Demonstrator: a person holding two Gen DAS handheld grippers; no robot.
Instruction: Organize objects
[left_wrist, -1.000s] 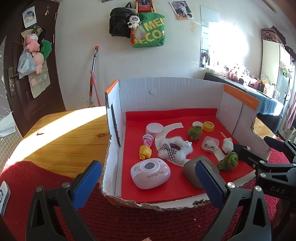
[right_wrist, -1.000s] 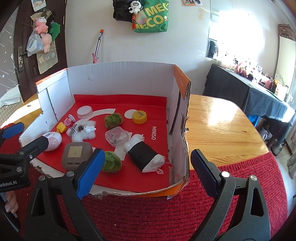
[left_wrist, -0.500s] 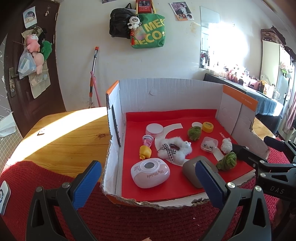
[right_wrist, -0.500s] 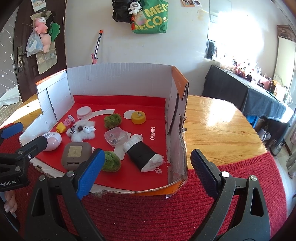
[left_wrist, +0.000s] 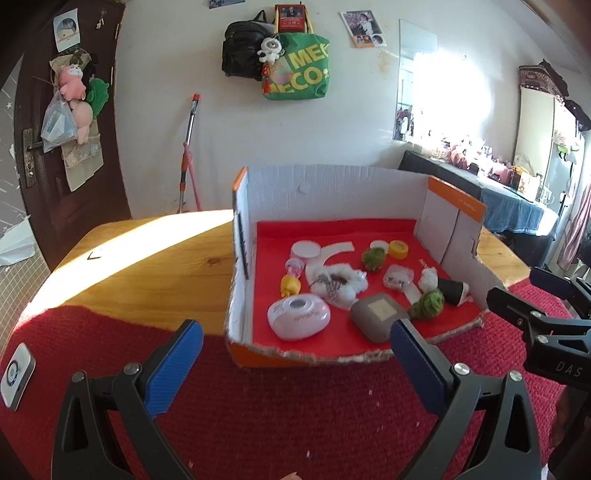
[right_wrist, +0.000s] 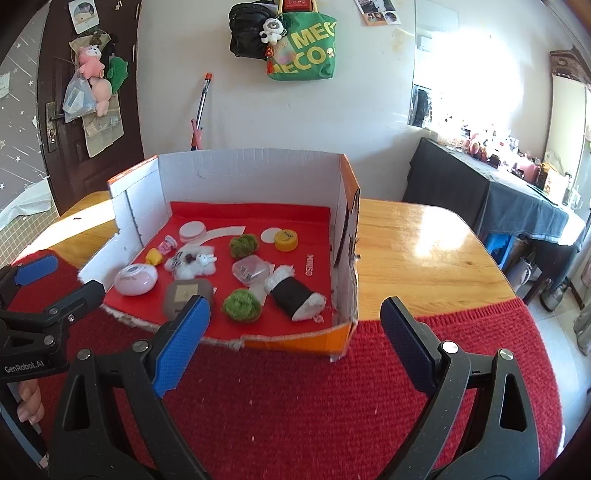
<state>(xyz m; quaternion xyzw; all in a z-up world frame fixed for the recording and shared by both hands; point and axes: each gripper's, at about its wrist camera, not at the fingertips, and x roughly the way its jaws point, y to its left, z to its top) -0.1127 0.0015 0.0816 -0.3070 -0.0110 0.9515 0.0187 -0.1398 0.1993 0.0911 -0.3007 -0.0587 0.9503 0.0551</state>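
An open cardboard box (left_wrist: 332, 184) (right_wrist: 251, 166) with a red floor stands on the table, its near side cut low. Inside lie a pink oval case (left_wrist: 298, 316) (right_wrist: 135, 279), a grey case (left_wrist: 378, 316) (right_wrist: 188, 294), a white fluffy toy (left_wrist: 338, 283) (right_wrist: 194, 263), two green pompoms (left_wrist: 427, 303) (right_wrist: 242, 304), a black-and-white roll (right_wrist: 295, 292), a yellow cap (right_wrist: 285, 239) and a yellow duck (left_wrist: 289, 284). My left gripper (left_wrist: 295, 363) is open and empty before the box's near edge. My right gripper (right_wrist: 293, 341) is open and empty at the box's right front corner.
A red knitted mat (left_wrist: 295, 406) (right_wrist: 332, 398) covers the near part of the wooden table (left_wrist: 140, 258) (right_wrist: 417, 251). A small white device (left_wrist: 16, 371) lies on the mat at far left. A dark side table (right_wrist: 491, 199) stands to the right. Bags hang on the wall.
Both grippers have drawn back and risen from the box, which now sits farther away in both views. The jaws stay open and empty; the objects inside have not moved.
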